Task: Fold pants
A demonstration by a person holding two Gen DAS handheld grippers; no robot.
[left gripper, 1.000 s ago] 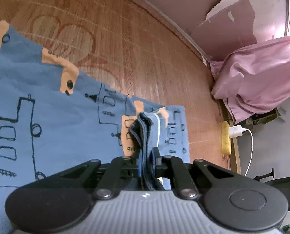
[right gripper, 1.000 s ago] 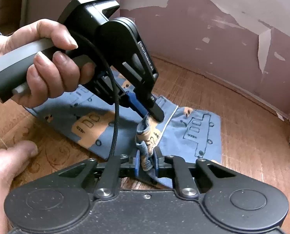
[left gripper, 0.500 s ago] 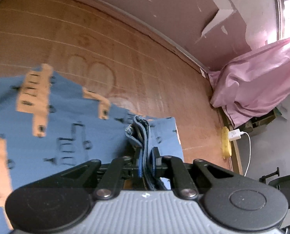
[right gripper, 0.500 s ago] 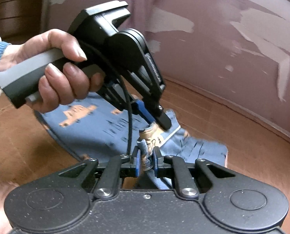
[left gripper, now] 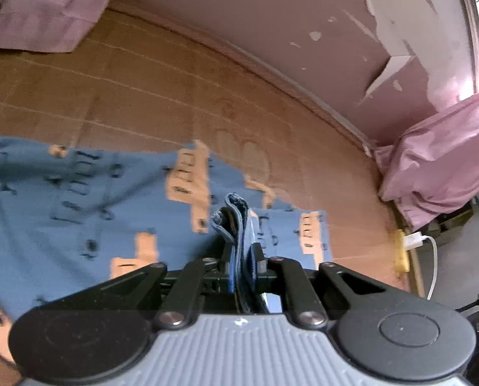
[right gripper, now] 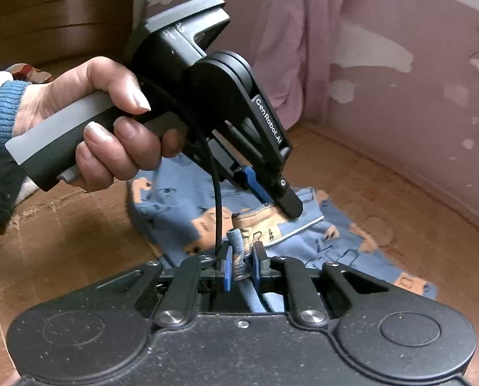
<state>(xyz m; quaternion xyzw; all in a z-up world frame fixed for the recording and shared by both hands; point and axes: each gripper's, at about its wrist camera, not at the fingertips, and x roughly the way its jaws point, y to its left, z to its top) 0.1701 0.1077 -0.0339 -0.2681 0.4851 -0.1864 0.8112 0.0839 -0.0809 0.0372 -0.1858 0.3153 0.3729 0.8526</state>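
The pants (left gripper: 78,212), blue with orange and black printed shapes, are lying spread over the brown wooden surface (left gripper: 143,90), with one edge bunched up and rising off it into both tools. The left gripper (left gripper: 243,263) is pinching a thick gathered ridge of that edge, its fingers narrowed hard onto several layers of cloth. In the right wrist view the right gripper (right gripper: 241,262) is doing the same close by, its fingers clamping a smaller tuft of the blue fabric, while the left gripper is reaching in from above, held by the person's hand (right gripper: 101,122) in a blue-cuffed sleeve (right gripper: 1,112). The two holds are sitting near each other along the same lifted edge, so the step in hand looks like carrying that edge over the rest of the garment to make a fold. The next move probably calls for both tools travelling together at the same height, keeping the edge taut between them, then lowering it square onto the flat part before letting go. Beyond the garment, pink cloth (left gripper: 439,157) is heaped against the peeling wall (left gripper: 304,16), and a white charger (left gripper: 415,241) is plugged in nearby.
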